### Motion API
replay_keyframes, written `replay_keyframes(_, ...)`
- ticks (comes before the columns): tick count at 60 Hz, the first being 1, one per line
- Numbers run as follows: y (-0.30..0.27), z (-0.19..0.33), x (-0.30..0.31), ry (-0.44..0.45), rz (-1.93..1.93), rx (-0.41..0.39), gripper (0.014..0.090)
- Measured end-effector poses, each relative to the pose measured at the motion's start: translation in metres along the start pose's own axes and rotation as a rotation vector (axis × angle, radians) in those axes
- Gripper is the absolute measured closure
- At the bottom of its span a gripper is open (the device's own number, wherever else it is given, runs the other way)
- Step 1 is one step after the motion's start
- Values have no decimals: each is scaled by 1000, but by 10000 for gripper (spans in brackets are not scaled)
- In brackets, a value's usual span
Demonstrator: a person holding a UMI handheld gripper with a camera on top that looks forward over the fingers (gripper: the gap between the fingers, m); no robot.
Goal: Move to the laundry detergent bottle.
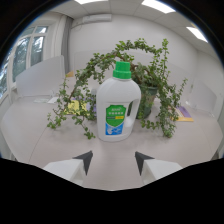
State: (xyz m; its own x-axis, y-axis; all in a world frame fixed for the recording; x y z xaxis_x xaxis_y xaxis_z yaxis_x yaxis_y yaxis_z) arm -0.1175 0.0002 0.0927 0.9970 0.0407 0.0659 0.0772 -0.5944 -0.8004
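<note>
- Claw (113,161) is released: its two dark fingertips stand apart with bare surface between them, grasping nothing, and they point at the bottle from short of it.
- Surface (35,130), pale and wide, carries everything. It looks smooth, so I judge a shoved bottle would slide on it rather than stay put.
- Plant (150,82) sprawls right behind the bottle, its trailing stems arching over the cap and spilling down on both sides. The likeliest trouble is overshooting: if the claw runs past the bottle or swings wide, a finger could catch a stem and drag the pot.
- Bottle (117,107) stands upright just ahead of the fingers and roughly centred on the gap, white with a green label and a handle on one side. It looks wider than the present gap, so a straight push in could strike it with a fingertip and tip it back into the leaves. It is tall for its base, which adds to that risk.
- Cap (122,70), green, tops the bottle and sits among the leaves. A high approach could snag there.
- Yellow papers (184,116) lie beyond the plant, well clear of the approach and unlikely to matter.
</note>
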Motion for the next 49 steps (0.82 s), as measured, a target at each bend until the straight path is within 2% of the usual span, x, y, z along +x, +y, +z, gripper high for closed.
replay_keyframes(20, -18, 47, 1, -9, -10, 4, 202)
replay_keyframes(49, -22, 58, -2, -8, -3, 6, 199)
